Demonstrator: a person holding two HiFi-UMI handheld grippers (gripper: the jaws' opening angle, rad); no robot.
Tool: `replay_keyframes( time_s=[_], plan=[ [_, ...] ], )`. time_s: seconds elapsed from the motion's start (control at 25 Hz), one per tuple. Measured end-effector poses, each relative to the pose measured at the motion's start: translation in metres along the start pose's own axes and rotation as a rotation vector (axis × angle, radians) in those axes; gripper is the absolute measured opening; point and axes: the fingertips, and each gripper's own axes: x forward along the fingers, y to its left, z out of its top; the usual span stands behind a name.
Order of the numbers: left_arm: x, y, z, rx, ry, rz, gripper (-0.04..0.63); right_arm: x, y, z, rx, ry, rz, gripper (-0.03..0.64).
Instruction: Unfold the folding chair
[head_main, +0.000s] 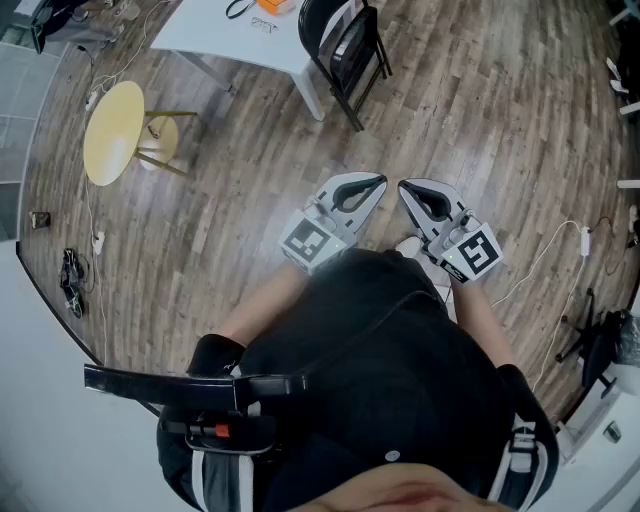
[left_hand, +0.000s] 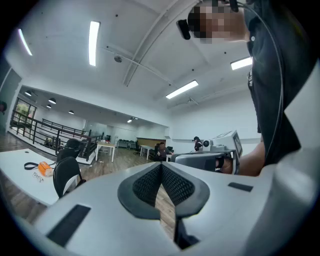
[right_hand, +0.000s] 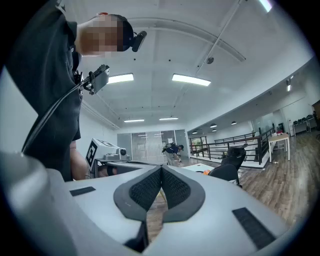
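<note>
Person in a black top (head_main: 400, 380) stands on a wood floor (head_main: 480, 120), one gripper in each hand, both held close in front of the body. Left gripper (head_main: 381, 181) and right gripper (head_main: 403, 186) sit side by side, near each other but not touching, tips pointing away from the person. Left gripper view: the two dark ribbed pads meet along one line, pressed together, nothing pinched between them. Right gripper view: same, pads pressed together, nothing between. Each gripper view catches the other gripper's marker cube off to the side.

Folding chair (head_main: 345, 45), black, is at the far side of the room, ahead of the grippers and slightly left, well apart from both. It stands upright on the floor and looks folded. It is just beside the near right corner of a white table (head_main: 215, 35); contact cannot be told. A small orange item (head_main: 278, 5) lies on that table. Round yellow side table (head_main: 112, 130) is far left. White cable (head_main: 545, 255) runs along the floor at right.
</note>
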Motion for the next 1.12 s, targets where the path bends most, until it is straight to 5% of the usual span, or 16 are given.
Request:
replay_keyframes(
  time_s=[0.52,0.76,1.12],
  plan=[
    [-0.007,-0.008,0.001,-0.067,-0.016,0.04,0.003,-0.014,0.004,0.001,0.007,0.007,0.017,0.008],
    [-0.013,-0.011,-0.005,-0.039,0.014,0.037,0.005,-0.008,0.022,-0.009,-0.009,0.039,0.096,0.008],
    [-0.046,0.016,-0.015,-0.028,0.024,0.095,0.005,0.027,0.042,-0.008,0.009,0.017,0.088,0.008]
  ],
)
